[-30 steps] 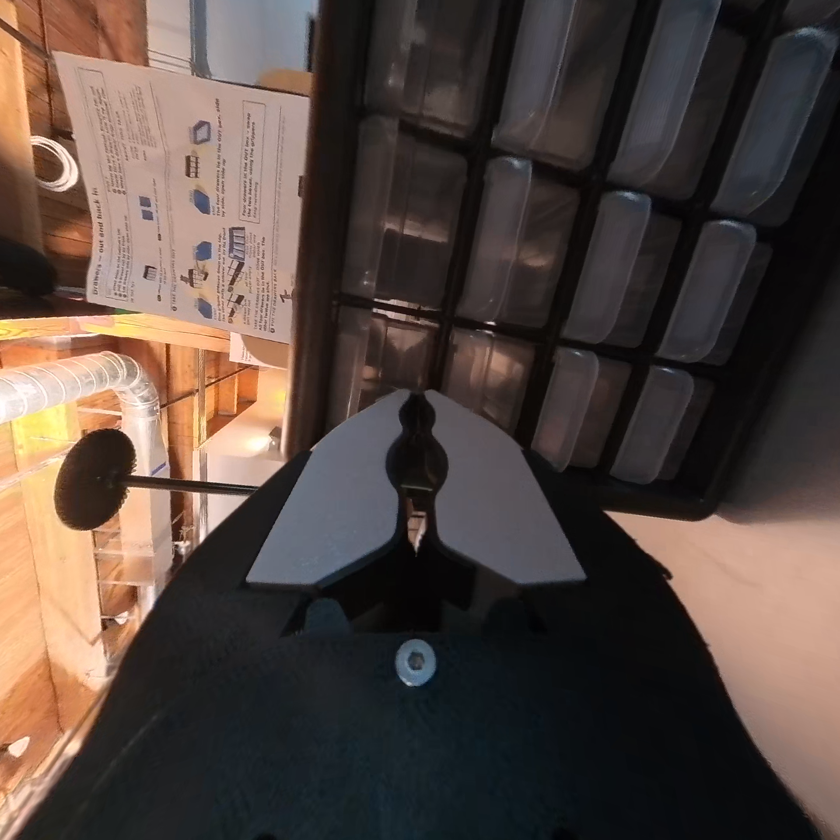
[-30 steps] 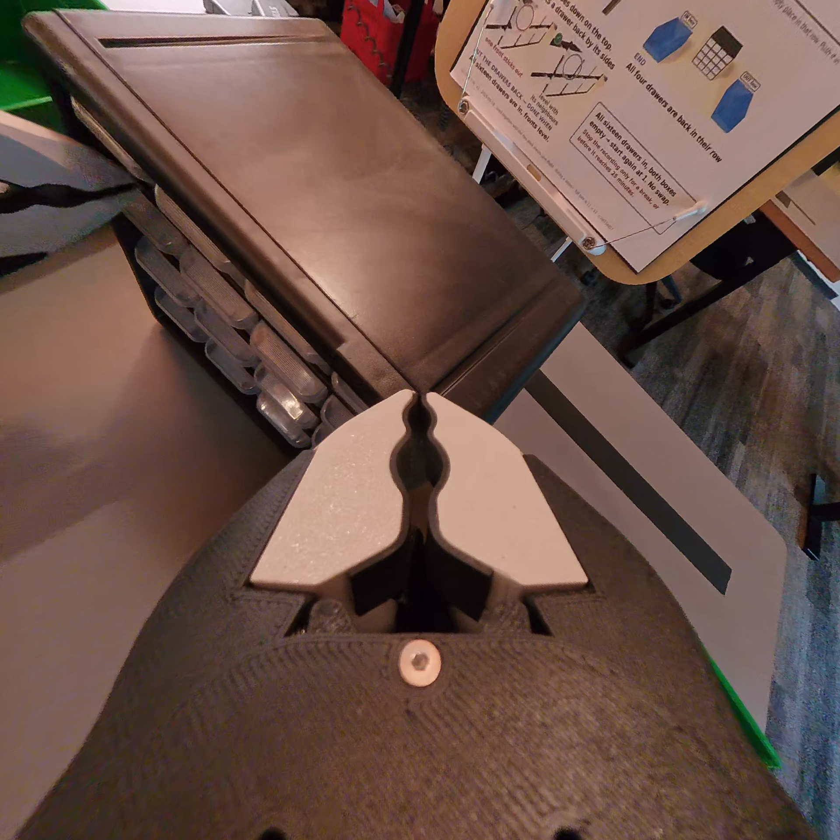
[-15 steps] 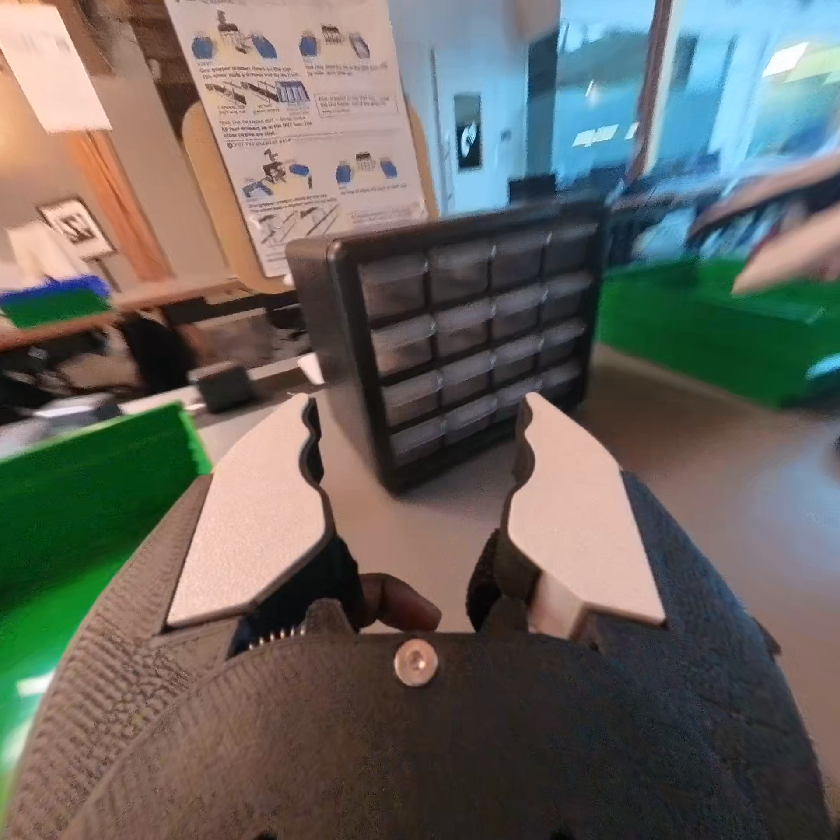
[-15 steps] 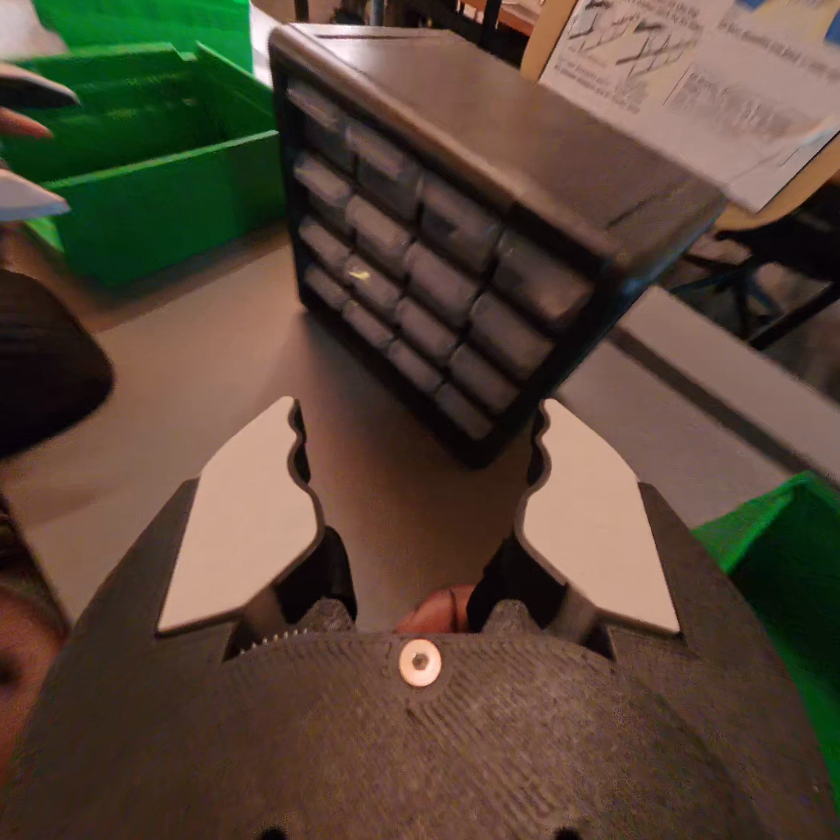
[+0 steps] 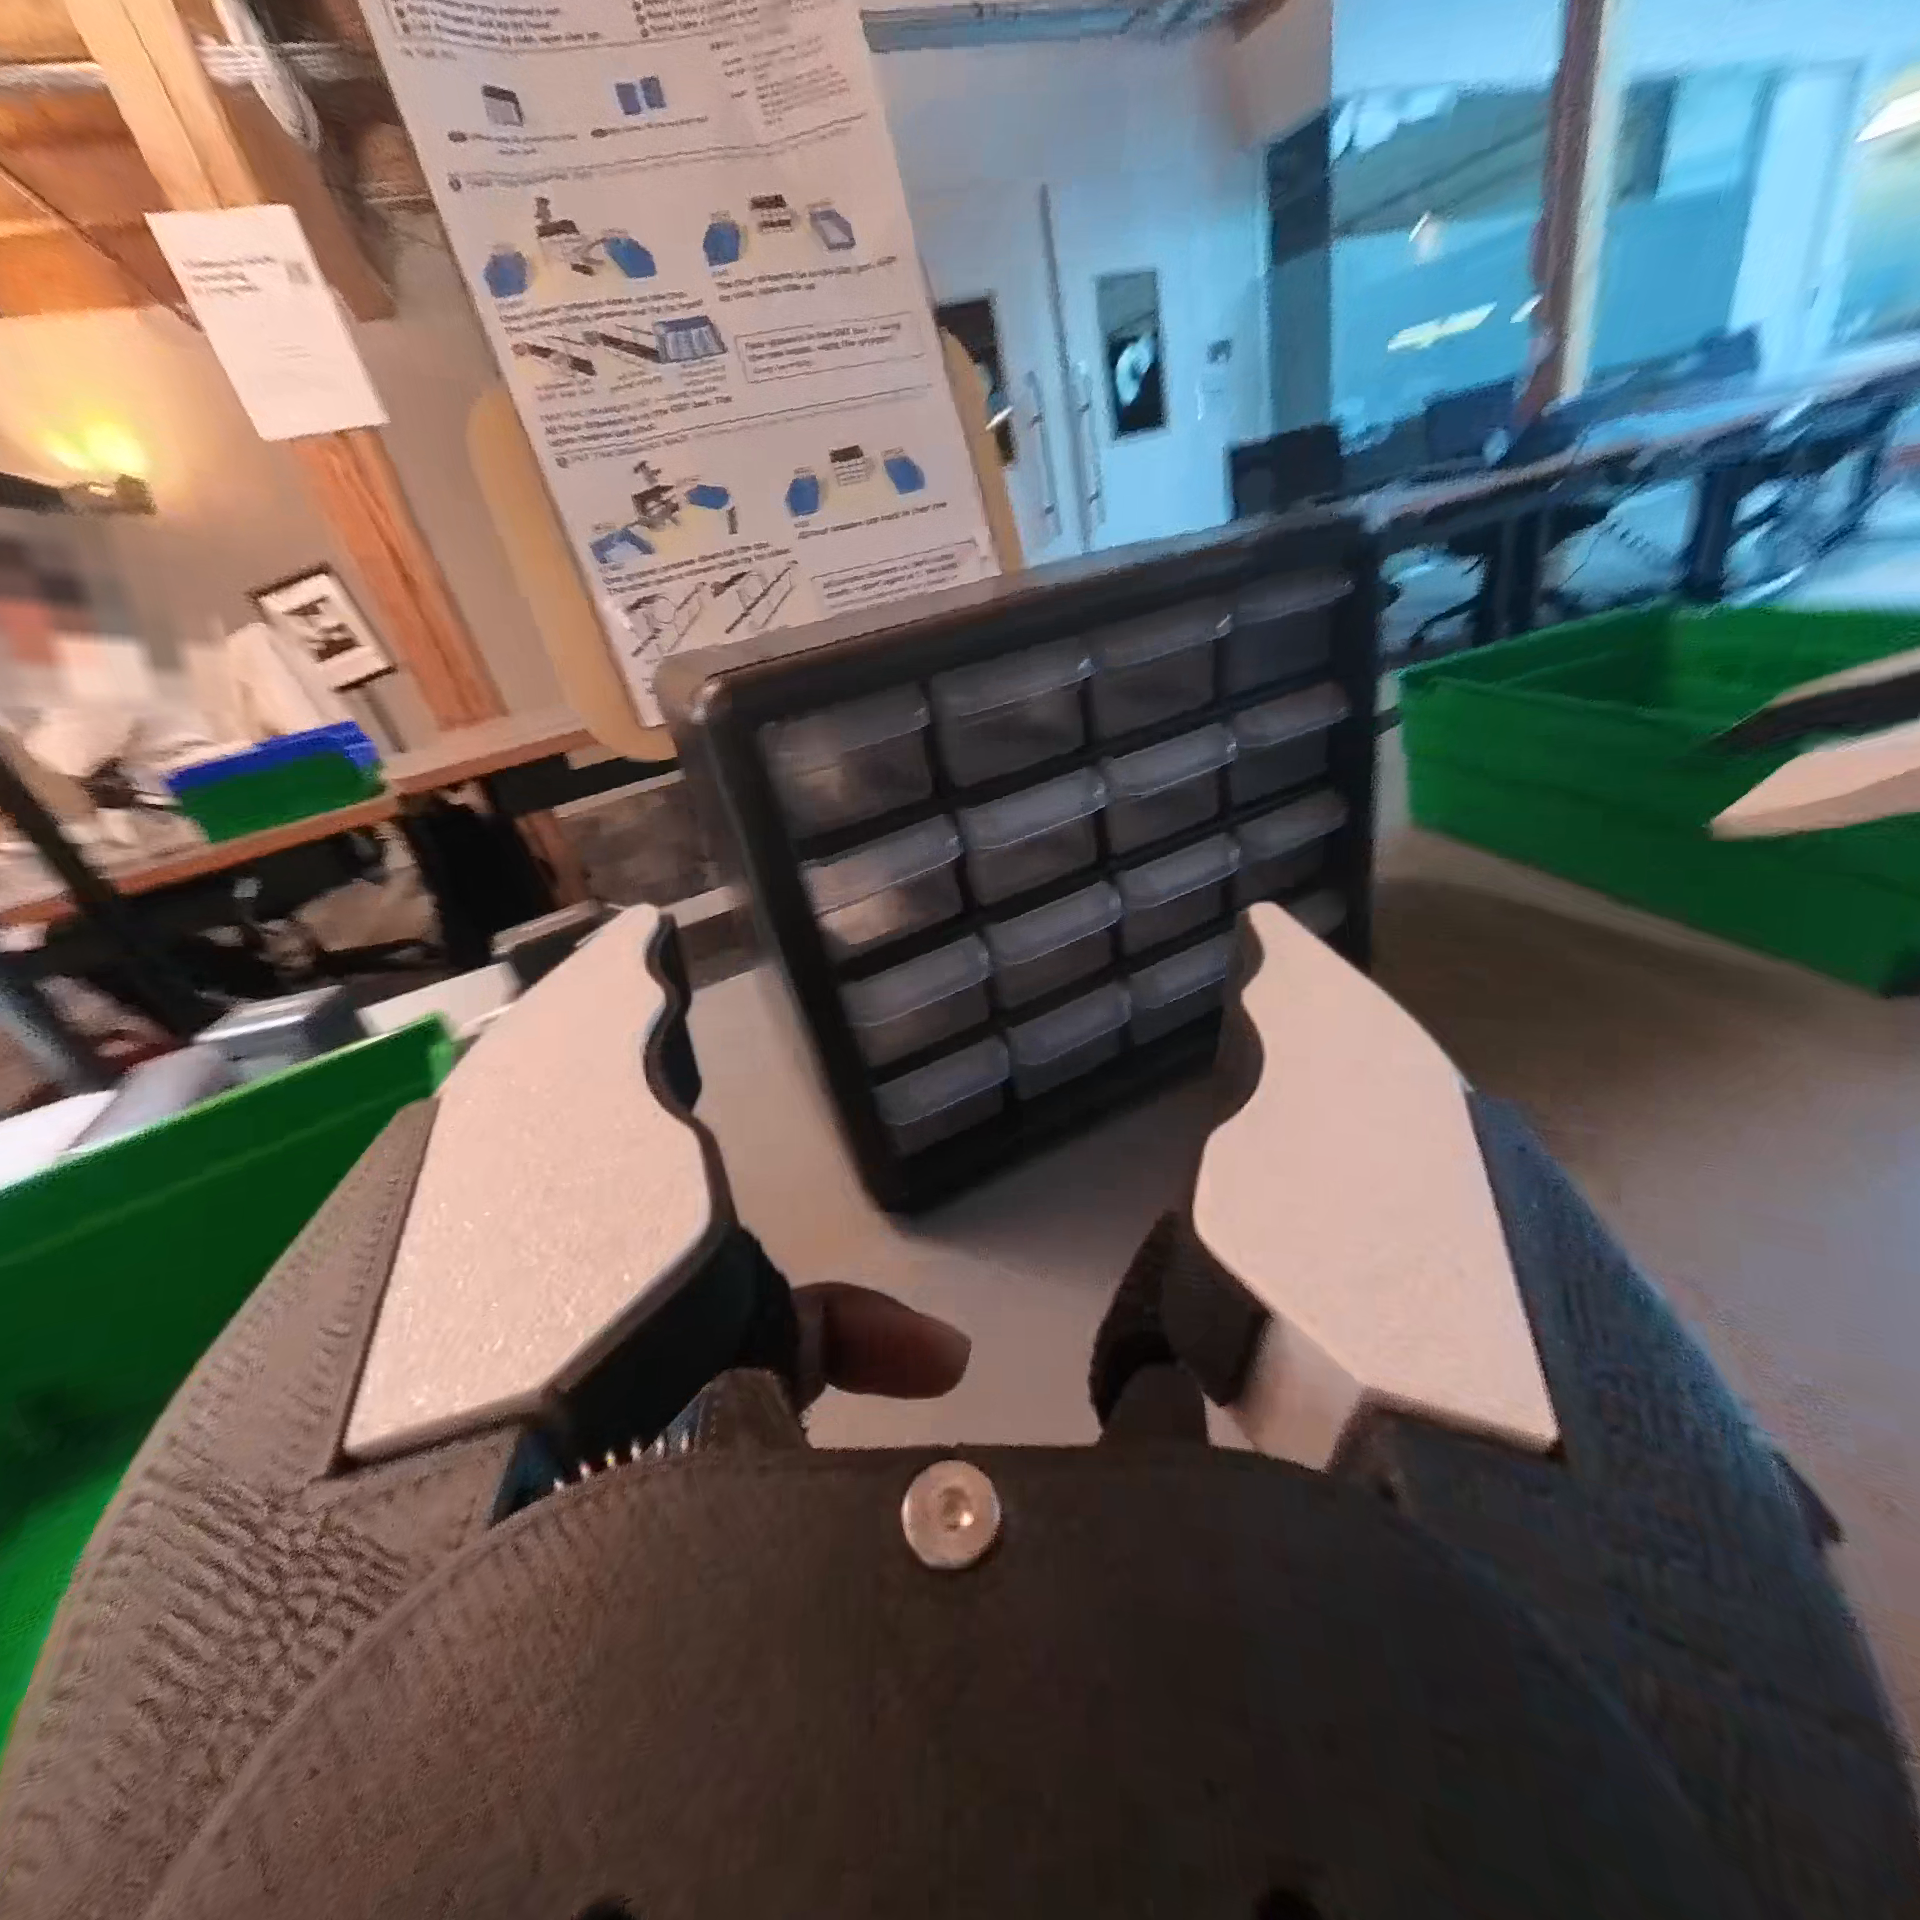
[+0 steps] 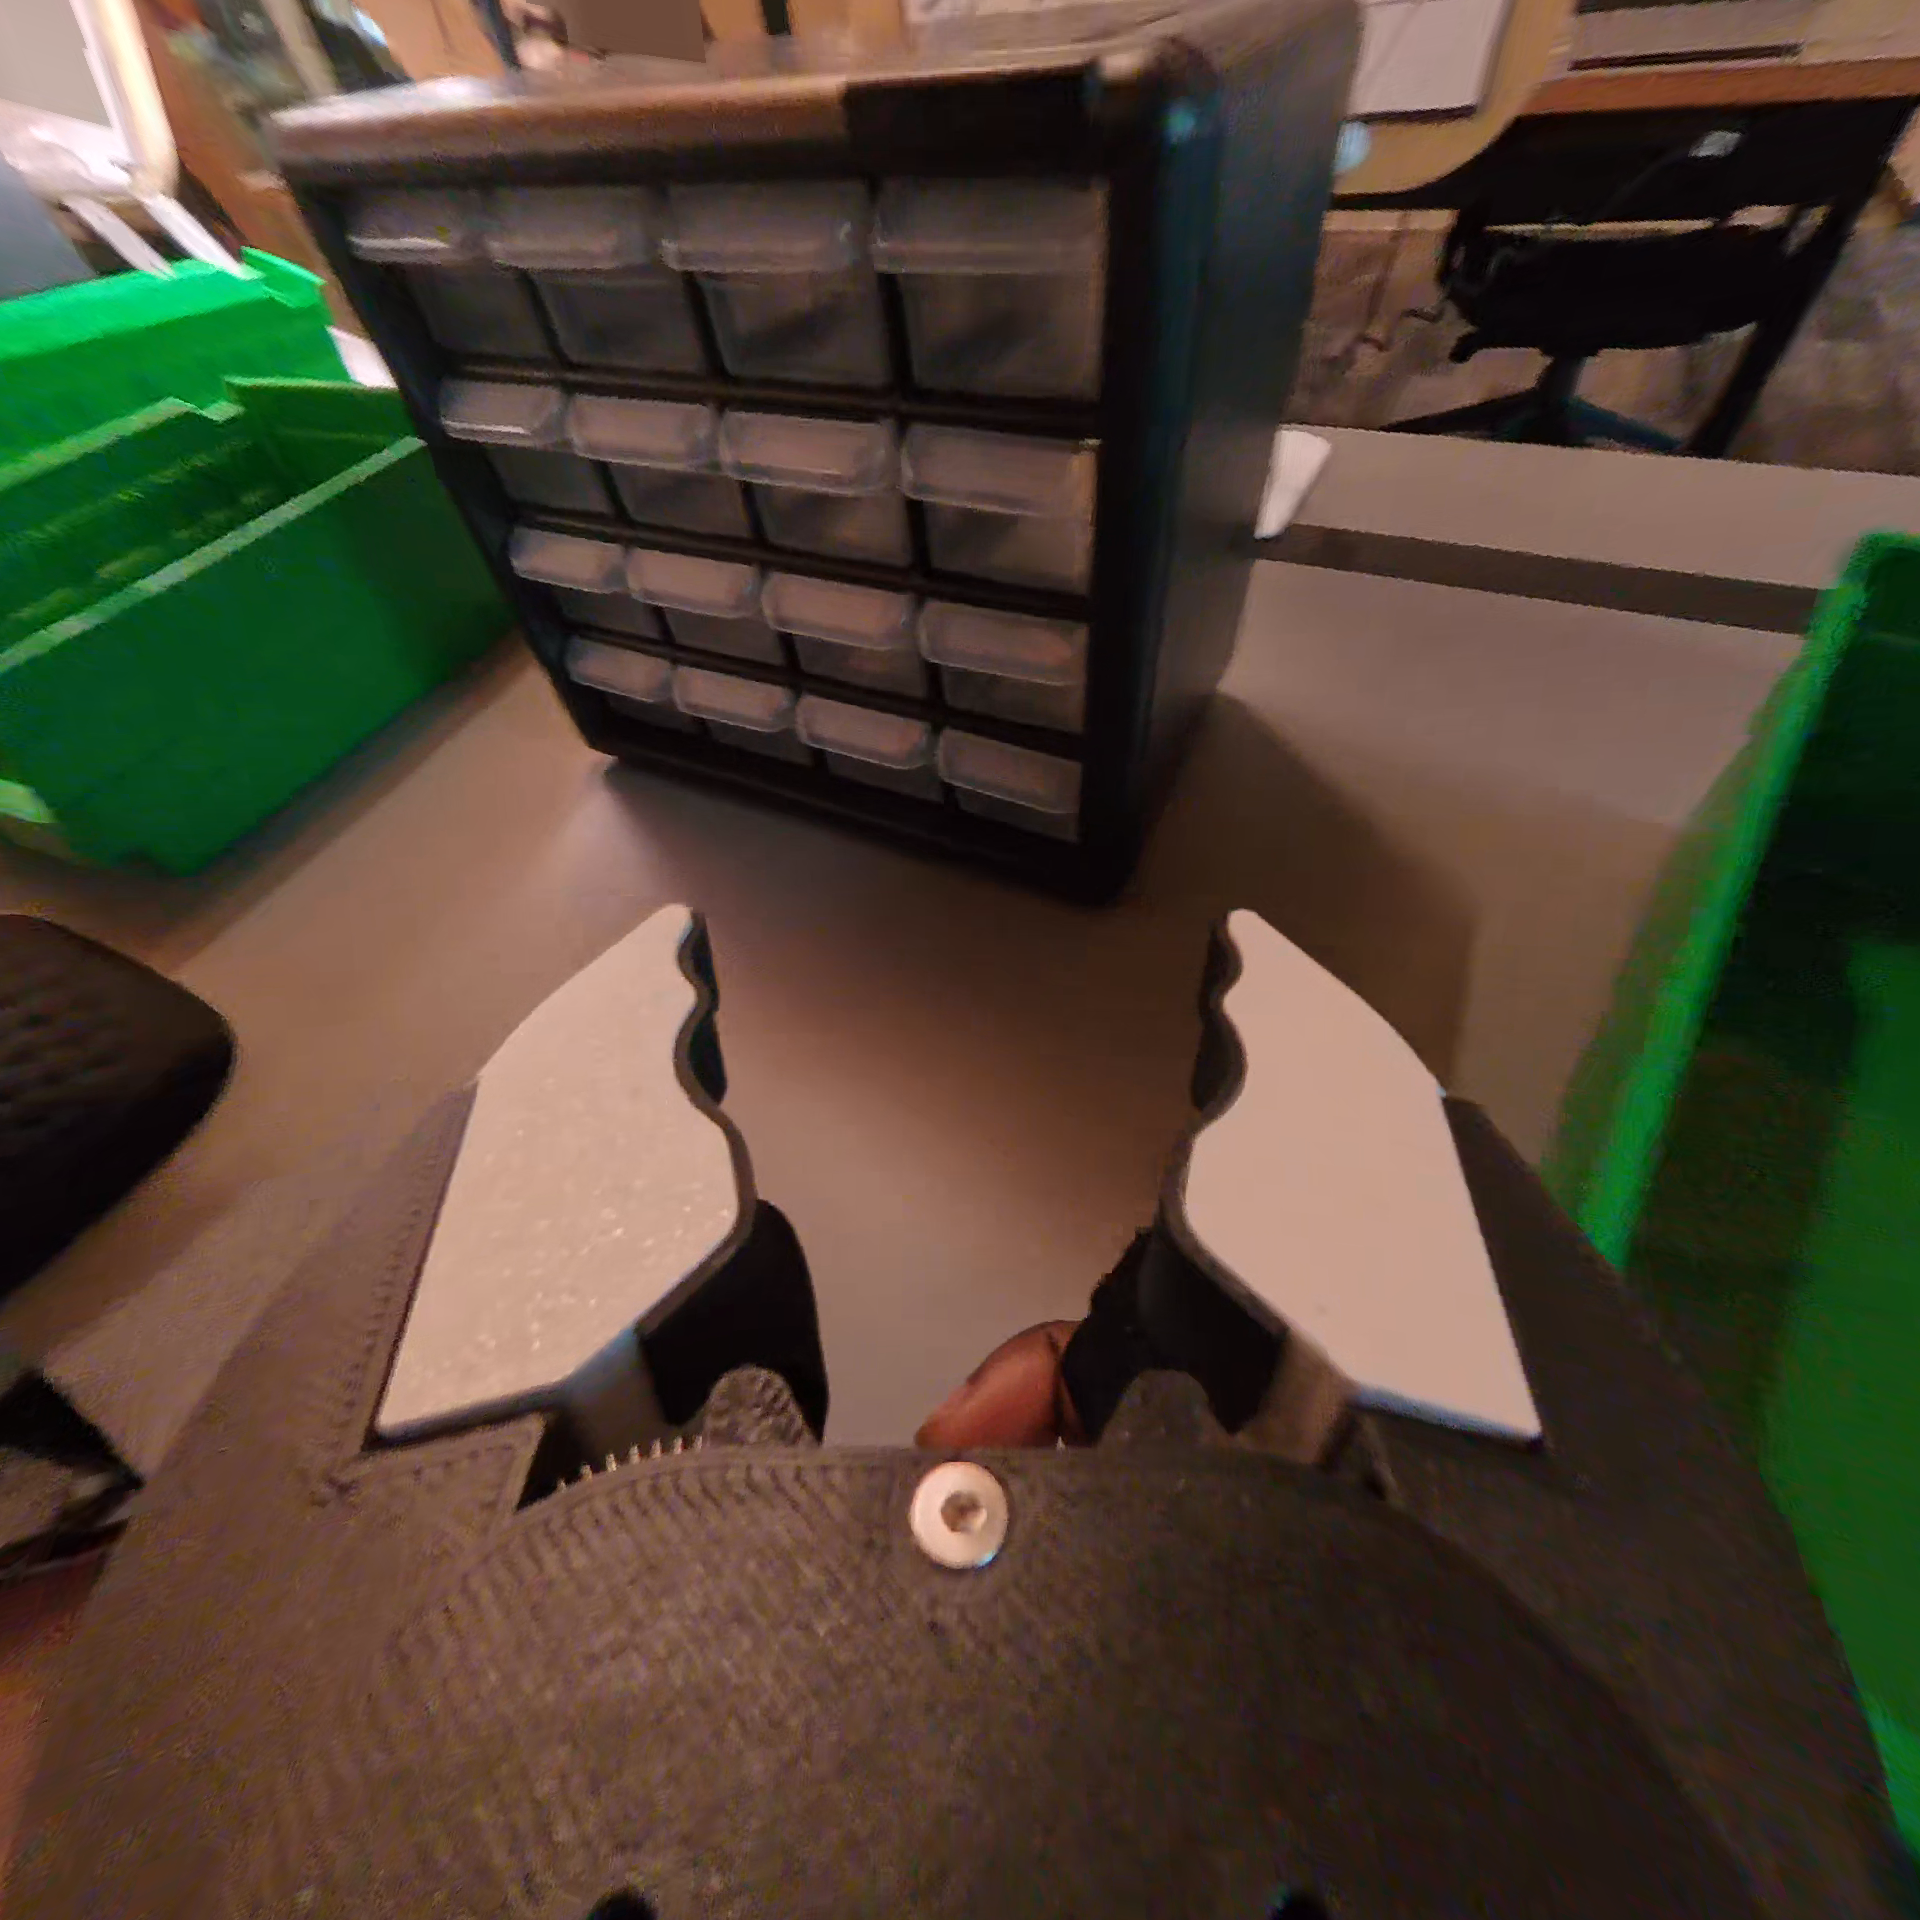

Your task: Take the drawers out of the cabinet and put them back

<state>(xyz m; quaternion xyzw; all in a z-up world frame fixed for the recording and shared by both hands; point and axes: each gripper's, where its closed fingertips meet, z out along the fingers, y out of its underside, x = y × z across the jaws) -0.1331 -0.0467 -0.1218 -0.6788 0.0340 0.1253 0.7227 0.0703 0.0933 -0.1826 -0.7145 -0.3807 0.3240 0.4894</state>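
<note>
A grey table (image 6: 935,997) holds the black cabinet (image 6: 1164,499), which stands upright in the middle. All its clear drawers (image 6: 800,468) are pushed in and look empty. Green bins (image 6: 229,644) sit on both sides; nothing can be seen inside them. The left gripper (image 5: 961,961) and right gripper (image 6: 961,961) are both spread wide, holding nothing. To start well, one gripper should probably line up straight with a single drawer's front lip and pull gently.

Right gripper (image 6: 961,940) spread wide, facing black cabinet (image 6: 1153,499); all drawers (image 6: 800,462) seated.
</note>
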